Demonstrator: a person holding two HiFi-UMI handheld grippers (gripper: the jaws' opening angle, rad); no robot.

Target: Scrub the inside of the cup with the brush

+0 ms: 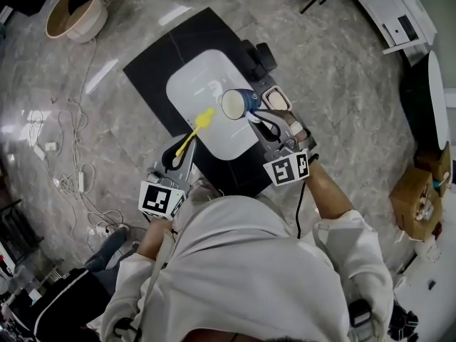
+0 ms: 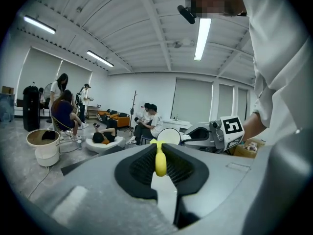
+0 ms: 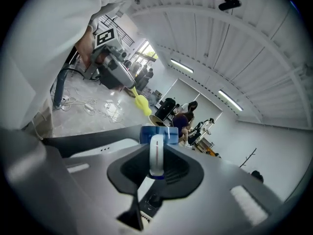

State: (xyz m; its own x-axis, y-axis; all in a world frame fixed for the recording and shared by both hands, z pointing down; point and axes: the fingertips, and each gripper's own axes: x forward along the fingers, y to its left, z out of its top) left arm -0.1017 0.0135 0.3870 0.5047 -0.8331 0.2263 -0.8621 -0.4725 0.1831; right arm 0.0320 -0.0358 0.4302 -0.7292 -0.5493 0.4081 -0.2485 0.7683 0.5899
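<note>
In the head view my left gripper is shut on the handle of a yellow brush, whose head points up and to the right over a white oval mat. Just right of the brush head is a blue cup with a white inside, its mouth turned toward the brush. My right gripper is shut on the cup's white handle. In the left gripper view the yellow handle is pinched between the jaws, with the cup's round mouth beyond it. The brush is a short gap from the cup.
The mat lies on a black table. A dark device and a beige container stand behind the cup. On the floor are a beige bucket, cables and a cardboard box. Several people sit far off.
</note>
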